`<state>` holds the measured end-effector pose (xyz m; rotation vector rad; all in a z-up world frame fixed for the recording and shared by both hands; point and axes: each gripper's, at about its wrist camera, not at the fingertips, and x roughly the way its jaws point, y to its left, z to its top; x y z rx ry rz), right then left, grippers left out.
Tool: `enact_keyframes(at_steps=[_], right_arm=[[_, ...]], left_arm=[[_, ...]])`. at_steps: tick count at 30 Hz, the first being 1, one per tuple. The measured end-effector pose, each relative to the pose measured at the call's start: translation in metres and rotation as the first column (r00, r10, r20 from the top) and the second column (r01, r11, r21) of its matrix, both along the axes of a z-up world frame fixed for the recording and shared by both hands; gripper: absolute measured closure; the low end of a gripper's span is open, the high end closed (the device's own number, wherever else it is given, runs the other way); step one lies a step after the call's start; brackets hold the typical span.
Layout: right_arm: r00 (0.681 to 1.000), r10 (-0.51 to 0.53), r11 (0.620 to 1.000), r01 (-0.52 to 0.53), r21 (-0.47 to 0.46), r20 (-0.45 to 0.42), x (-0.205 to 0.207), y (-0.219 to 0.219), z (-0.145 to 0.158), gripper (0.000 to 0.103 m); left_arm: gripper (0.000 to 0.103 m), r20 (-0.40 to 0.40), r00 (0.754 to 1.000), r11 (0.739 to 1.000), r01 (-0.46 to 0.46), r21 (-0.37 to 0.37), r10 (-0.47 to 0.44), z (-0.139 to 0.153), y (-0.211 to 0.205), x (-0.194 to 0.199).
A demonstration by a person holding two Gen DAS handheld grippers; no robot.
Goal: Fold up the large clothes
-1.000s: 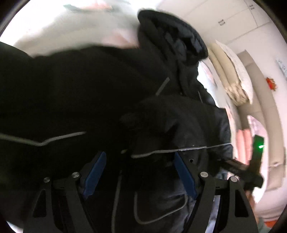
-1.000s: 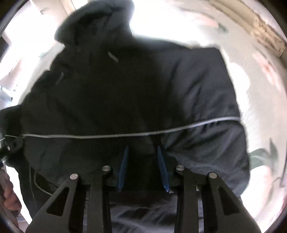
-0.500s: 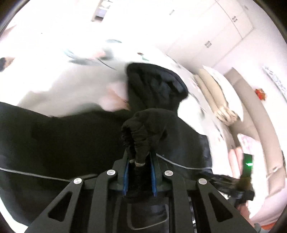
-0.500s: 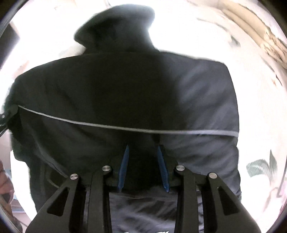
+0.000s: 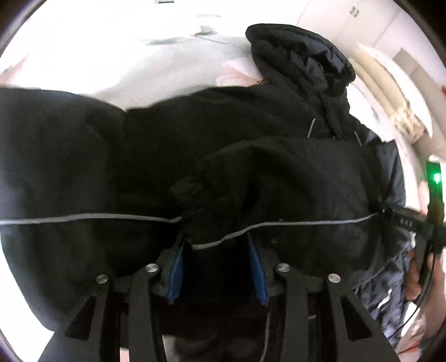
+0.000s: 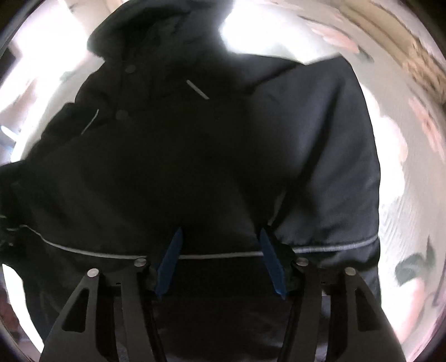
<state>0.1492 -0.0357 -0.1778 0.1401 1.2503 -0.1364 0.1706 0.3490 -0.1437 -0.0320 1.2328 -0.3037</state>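
A black hooded jacket (image 5: 251,125) lies spread on the bed, its hood (image 5: 301,55) at the far side. One sleeve (image 5: 292,178) lies folded across the body, with a grey piping line (image 5: 83,217) running sideways. My left gripper (image 5: 217,250) points down at the sleeve's cuff. Its jaws are opening, the dark fabric lies loose over the blue pads (image 5: 175,273), and they do not pinch it. In the right wrist view the jacket (image 6: 195,153) fills the frame. My right gripper (image 6: 220,231) hovers over the piping with its jaws opening and only flat cloth below.
A white floral bed sheet (image 5: 139,55) surrounds the jacket and shows at the right (image 6: 404,167). Beige folded bedding (image 5: 404,117) is stacked by the wall. White cupboard doors (image 5: 334,16) stand behind. A person's hand (image 5: 418,278) holds the other gripper with a green light (image 5: 436,178).
The left jaws closed on the sleeve cuff, carried it over the jacket body, then spread and let it go. The right jaws widened and that view moved closer to the jacket.
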Motion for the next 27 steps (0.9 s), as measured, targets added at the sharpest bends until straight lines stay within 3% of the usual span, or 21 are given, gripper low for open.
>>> enact_keyframes(at_steps=[5, 8, 11, 13, 14, 16, 17, 18, 22, 25, 27], right_arm=[[0.998, 0.029, 0.999, -0.03, -0.015, -0.05, 0.011, 0.002, 0.015, 0.039], [0.998, 0.013, 0.997, -0.009, -0.07, 0.066, 0.009, -0.01, 0.059, 0.039], [0.996, -0.019, 0.995, 0.027, -0.094, 0.085, 0.022, -0.026, 0.071, 0.038], [0.997, -0.048, 0.995, 0.054, -0.079, 0.067, 0.035, -0.036, 0.059, 0.039], [0.998, -0.056, 0.996, 0.059, -0.074, 0.04, 0.041, -0.04, 0.045, 0.039], [0.998, -0.065, 0.996, 0.064, -0.068, -0.017, 0.046, -0.044, 0.02, 0.039], [0.997, -0.065, 0.996, 0.062, -0.062, -0.047, 0.047, -0.046, 0.007, 0.039], [0.997, -0.061, 0.996, 0.057, -0.066, -0.045, 0.046, -0.045, 0.003, 0.039], [0.997, -0.042, 0.996, 0.037, -0.079, -0.063, 0.048, -0.043, 0.007, 0.039], [0.999, -0.012, 1.0, 0.011, -0.023, -0.046, 0.043, -0.04, 0.027, 0.039], [1.0, 0.025, 1.0, -0.025, -0.002, 0.004, 0.017, -0.036, 0.051, 0.038]], left_arm=[[0.054, 0.136, 0.991, 0.996, -0.015, 0.092, 0.002, 0.057, 0.013, -0.012], [0.053, 0.161, 0.984, 0.997, 0.066, 0.042, -0.072, 0.078, 0.008, -0.012], [0.053, 0.157, 0.98, 0.991, 0.126, -0.039, -0.119, 0.076, -0.02, -0.007], [0.053, 0.121, 0.981, 0.978, 0.168, -0.123, -0.153, 0.058, -0.046, -0.002], [0.053, 0.091, 0.985, 0.98, 0.158, -0.119, -0.148, 0.043, -0.058, 0.003], [0.053, 0.033, 0.99, 0.99, 0.136, -0.033, -0.135, 0.013, -0.07, 0.007], [0.057, -0.012, 0.992, 0.991, 0.124, 0.06, -0.123, -0.006, -0.07, 0.008], [0.057, -0.038, 0.992, 0.988, 0.126, 0.084, -0.123, -0.018, -0.071, 0.007], [0.057, -0.049, 0.994, 0.993, 0.1, 0.062, -0.097, -0.007, -0.062, 0.005], [0.057, -0.017, 0.998, 0.997, 0.062, 0.052, -0.061, 0.019, -0.057, -0.004], [0.057, 0.014, 0.999, 0.999, 0.049, 0.009, -0.049, 0.039, -0.052, -0.018]])
